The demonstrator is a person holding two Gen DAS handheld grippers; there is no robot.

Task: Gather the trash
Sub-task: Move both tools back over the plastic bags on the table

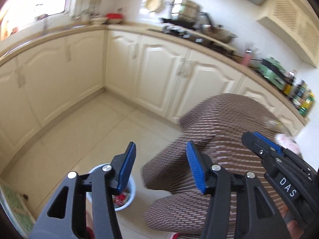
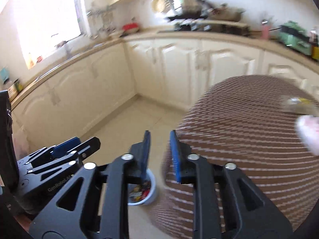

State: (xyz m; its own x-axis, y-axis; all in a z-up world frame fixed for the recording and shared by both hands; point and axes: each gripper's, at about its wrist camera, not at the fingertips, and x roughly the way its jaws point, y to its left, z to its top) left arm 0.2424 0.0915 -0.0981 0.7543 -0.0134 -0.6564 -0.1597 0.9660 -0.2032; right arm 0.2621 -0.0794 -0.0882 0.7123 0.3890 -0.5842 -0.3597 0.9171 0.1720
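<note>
hanging above a cream tiled kitchen floor (image 1: 95, 123), the left gripper (image 1: 161, 166) has its blue pads (image 1: 196, 166) spread apart with nothing between them — no wrapper, no scrap. the right gripper (image 2: 159, 155) shows a narrower gap between its own pads, also empty. just below and beyond both sets of fingertips sits a small pale blue bin (image 2: 152, 191) on the tiles, with red and yellow wrappers (image 2: 142, 190) already lying inside it. to the right of the fingers is a round table under a brown woven cloth (image 1: 223, 123); at its far right edge lie a clear plastic bottle (image 2: 299, 104) and a pinkish crumpled wad (image 2: 309, 133), both blurred, so what exactly they are is hard to tell. if those are the next trash, they should handle lightly: the bottle thin-walled, slick and easily crushed, best pinched across its middle; the wad soft and yielding, taken anywhere around its bulk with a full close. cream cabinets (image 1: 163, 75) ring the floor beyond.
</note>
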